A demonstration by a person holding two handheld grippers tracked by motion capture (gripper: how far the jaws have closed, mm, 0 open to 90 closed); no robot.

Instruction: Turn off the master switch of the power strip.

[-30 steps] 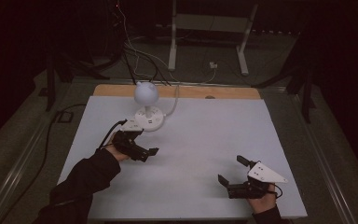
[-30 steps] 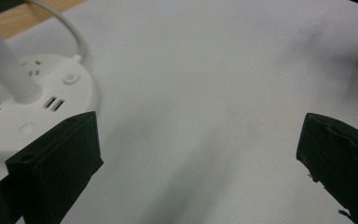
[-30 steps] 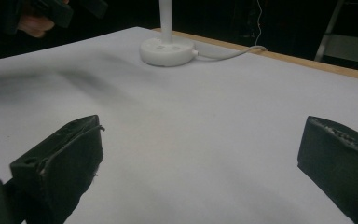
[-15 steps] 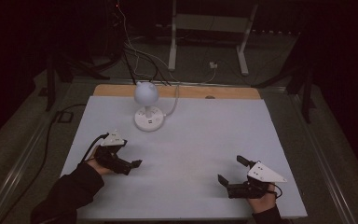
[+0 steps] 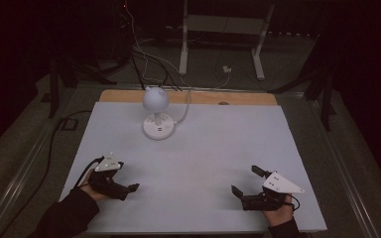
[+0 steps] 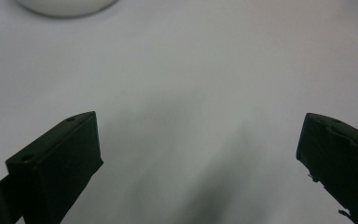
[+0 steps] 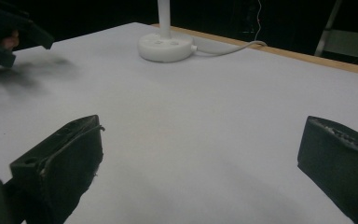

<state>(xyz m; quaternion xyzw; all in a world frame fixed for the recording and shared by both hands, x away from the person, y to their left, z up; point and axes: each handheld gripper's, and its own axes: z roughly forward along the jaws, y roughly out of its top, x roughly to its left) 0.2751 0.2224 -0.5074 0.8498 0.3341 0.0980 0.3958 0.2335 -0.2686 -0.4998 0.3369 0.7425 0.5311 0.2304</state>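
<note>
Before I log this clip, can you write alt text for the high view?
A small white table lamp with a round globe head and round base stands at the far side of a white rectangular table. Nearer the camera, two hand-held black grippers hover apart with fingers open and empty: left gripper, right gripper.

High view overlooks table (image 5: 198,148); claw views skim it.

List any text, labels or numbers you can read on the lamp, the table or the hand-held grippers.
None can be read.
Lamp base: small dark marks on top, too small to read.
Left hand-held gripper and right hand-held gripper: no lettering visible on the grey plates or jaws.
White table: blank.
</note>
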